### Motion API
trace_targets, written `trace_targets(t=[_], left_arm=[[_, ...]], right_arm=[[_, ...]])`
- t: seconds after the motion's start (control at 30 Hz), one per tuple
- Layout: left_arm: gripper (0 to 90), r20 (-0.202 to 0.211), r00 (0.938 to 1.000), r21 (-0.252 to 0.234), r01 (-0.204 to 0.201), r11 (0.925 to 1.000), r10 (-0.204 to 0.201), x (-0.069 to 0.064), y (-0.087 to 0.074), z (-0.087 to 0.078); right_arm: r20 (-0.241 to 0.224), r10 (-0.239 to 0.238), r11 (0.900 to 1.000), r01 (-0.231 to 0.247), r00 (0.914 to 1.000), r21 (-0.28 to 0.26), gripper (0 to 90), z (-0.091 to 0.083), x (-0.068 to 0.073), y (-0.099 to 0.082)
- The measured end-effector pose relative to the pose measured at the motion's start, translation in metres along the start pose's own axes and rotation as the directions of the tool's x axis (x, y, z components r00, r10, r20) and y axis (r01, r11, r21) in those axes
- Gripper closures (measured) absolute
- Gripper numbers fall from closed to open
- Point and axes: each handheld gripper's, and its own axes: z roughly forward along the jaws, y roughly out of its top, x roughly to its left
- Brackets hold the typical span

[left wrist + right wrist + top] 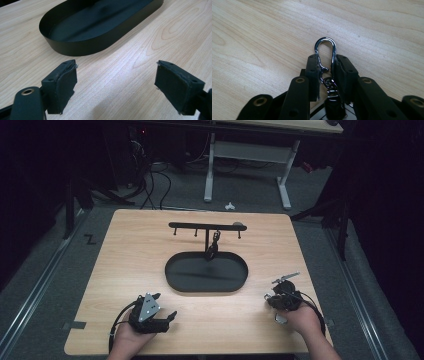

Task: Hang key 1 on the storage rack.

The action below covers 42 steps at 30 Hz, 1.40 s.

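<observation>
Looking down in high view: black oval tray (175, 272) w/ T-shaped hook stand (207, 227) sits mid-table on pale wood-grain table (125, 245), one dark item already hanging off the bar, so likely the keychain goes there too; left gripper (165, 312) rests near table's front edge, right gripper (276, 292) at front right. Left gripper view: jaws spread wide, nothing between the matte rubbery pads (65, 83), parked short of the tray's thin sheet-metal wall (100, 43). Right gripper view: jaws clenched on a shiny chrome snap-hook clasp (325, 48), pinched by its sides so the curved loop pokes out free for hooking, swivel + dark fob trailing back betw. the jaws, held low over bare table.
</observation>
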Motion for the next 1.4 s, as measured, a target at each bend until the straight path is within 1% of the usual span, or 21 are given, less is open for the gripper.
trace_targets(t=[0.2, 0.23, 0.47, 0.5, 0.53, 0.57, 0.63, 0.73, 0.8, 0.83, 0.87, 1.0, 1.03, 1.07, 1.17, 1.2, 1.23, 1.3, 1.33, 1.37, 1.4], left_arm=[[18.1, -0.001, 1.0, 0.001, 0.001, 1.0, -0.001, 0.0, 0.0, 0.0], [18.1, -0.001, 1.0, 0.0, 0.002, 1.0, -0.002, 0.0, 0.0, 0.0], [18.1, -0.005, 1.0, -0.002, 0.006, 1.0, -0.006, 0.002, -0.001, 0.0], [18.1, -0.006, 1.0, -0.002, 0.006, 1.0, -0.006, 0.002, -0.001, 0.0], [18.1, -0.006, 1.0, -0.002, 0.005, 1.0, -0.005, 0.002, -0.001, -0.001], [18.1, -0.006, 1.0, -0.002, 0.005, 1.0, -0.005, 0.002, -0.001, -0.001], [18.1, -0.006, 1.0, -0.002, 0.006, 1.0, -0.006, 0.002, -0.001, 0.0], [18.1, -0.007, 1.0, -0.002, 0.005, 1.0, -0.006, 0.002, -0.001, -0.001], [18.1, -0.007, 0.9999, -0.002, 0.007, 1.0, -0.008, 0.002, -0.001, 0.0], [18.1, -0.005, 1.0, 0.0, 0.007, 1.0, -0.007, 0.002, -0.001, 0.0], [18.1, -0.005, 1.0, 0.001, 0.007, 1.0, -0.007, 0.002, -0.001, 0.0], [18.2, -0.004, 1.0, 0.002, 0.004, 1.0, -0.004, 0.002, -0.001, 0.0], [18.2, -0.004, 1.0, 0.002, 0.004, 1.0, -0.004, 0.002, -0.001, 0.0], [18.2, -0.005, 1.0, 0.002, 0.004, 1.0, -0.004, 0.002, -0.001, 0.0], [18.2, -0.007, 1.0, 0.0, 0.004, 1.0, -0.004, 0.002, -0.001, 0.0], [18.2, -0.007, 1.0, -0.001, 0.005, 1.0, -0.005, 0.002, -0.001, 0.0], [18.3, -0.007, 1.0, 0.0, 0.005, 1.0, -0.005, 0.002, -0.001, 0.0], [18.3, -0.005, 1.0, 0.002, 0.005, 1.0, -0.005, 0.002, -0.001, 0.0], [18.3, -0.005, 1.0, 0.003, 0.002, 1.0, -0.002, 0.002, -0.001, 0.0], [18.4, -0.005, 1.0, 0.003, 0.001, 1.0, -0.001, 0.002, -0.001, 0.0], [18.4, -0.004, 1.0, 0.004, 0.001, 1.0, -0.001, 0.002, -0.001, 0.0]], right_arm=[[0.045, 0.001, 0.9997, 0.0, 0.999, -0.026, 75.1, 0.003, 0.0, 0.007], [0.067, -0.006, 0.9995, 0.008, 0.9978, -0.03, 75.1, 0.005, 0.001, 0.01], [0.095, -0.02, 0.9991, 0.024, 0.9953, -0.034, 75.9, 0.006, 0.003, 0.016], [0.1, -0.019, 0.9986, 0.023, 0.9948, -0.048, 83.1, 0.006, 0.005, 0.017], [0.1, -0.019, 0.9986, 0.023, 0.9948, -0.048, 83.1, 0.006, 0.005, 0.017], [0.099, -0.013, 0.9974, 0.019, 0.9951, -0.069, 85.7, 0.003, 0.004, 0.017], [0.085, -0.009, 0.9977, 0.015, 0.9963, -0.066, 87.3, 0.002, 0.005, 0.018], [0.078, -0.021, 0.9983, 0.025, 0.9967, -0.052, 87.0, 0.004, 0.007, 0.017], [0.065, -0.013, 0.9984, 0.016, 0.9978, -0.055, 85.7, 0.005, 0.008, 0.017], [0.058, -0.001, 0.998, 0.005, 0.9983, -0.063, 80.0, 0.004, 0.008, 0.017], [0.058, -0.001, 0.998, 0.005, 0.9983, -0.063, 80.0, 0.004, 0.008, 0.017], [0.033, 0.046, 0.9938, -0.042, 0.9984, -0.103, 65.0, 0.002, 0.006, 0.017], [0.028, 0.063, 0.9939, -0.06, 0.9976, -0.092, 60.8, 0.004, 0.006, 0.017], [0.028, 0.063, 0.9939, -0.06, 0.9976, -0.092, 60.8, 0.004, 0.006, 0.017], [0.02, 0.095, 0.9937, -0.093, 0.9953, -0.062, 58.2, 0.01, 0.005, 0.014], [0.024, 0.081, 0.9933, -0.078, 0.9964, -0.085, 58.8, 0.011, 0.006, 0.013], [0.026, 0.073, 0.994, -0.071, 0.997, -0.083, 61.3, 0.011, 0.007, 0.013], [0.016, 0.039, 0.9955, -0.038, 0.9991, -0.087, 73.9, 0.011, 0.01, 0.012], [0.016, 0.039, 0.9955, -0.038, 0.9991, -0.087, 73.9, 0.011, 0.01, 0.012], [0.006, 0.012, 0.9969, -0.011, 0.9999, -0.078, 75.4, 0.01, 0.012, 0.013], [0.006, 0.012, 0.9969, -0.011, 0.9999, -0.078, 75.4, 0.01, 0.012, 0.013]])
